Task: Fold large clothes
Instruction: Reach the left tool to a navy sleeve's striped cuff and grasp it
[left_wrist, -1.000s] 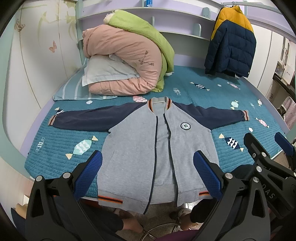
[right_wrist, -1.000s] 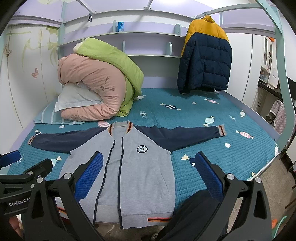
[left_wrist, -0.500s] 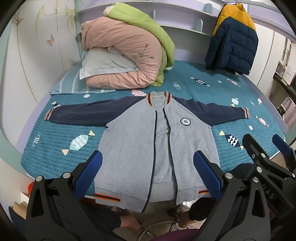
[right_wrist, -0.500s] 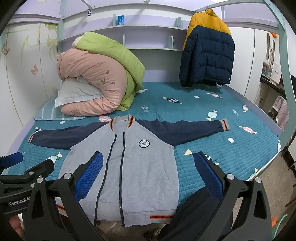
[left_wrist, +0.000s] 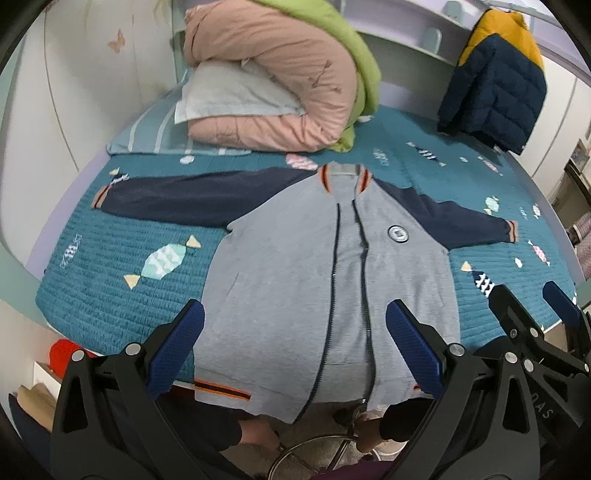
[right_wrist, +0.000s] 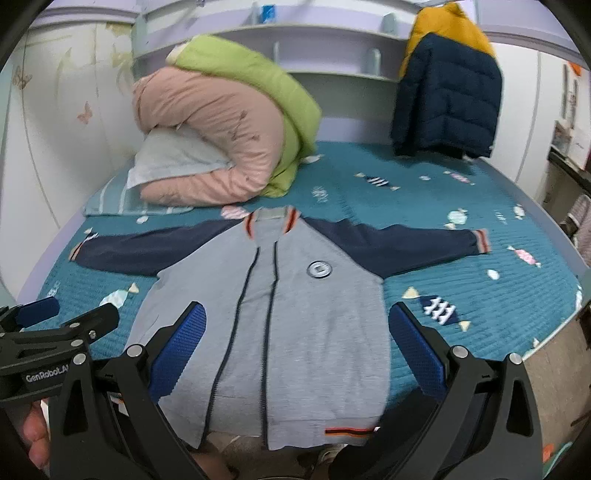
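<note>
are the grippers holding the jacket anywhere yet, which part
No, nothing is held. The left gripper and right gripper are both open above the grey jacket, which lies flat and unzipped on the bed with sleeves spread.

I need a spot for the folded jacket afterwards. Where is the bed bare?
Bare quilt lies between the jacket's right sleeve and the hanging puffer coat. A smaller patch sits below its left sleeve. The far left corner is crowded with rolled duvets.

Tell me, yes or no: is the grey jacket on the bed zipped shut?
No. The grey jacket lies flat with its two dark zipper edges apart, showing the grey lining between them from collar to hem.
</note>
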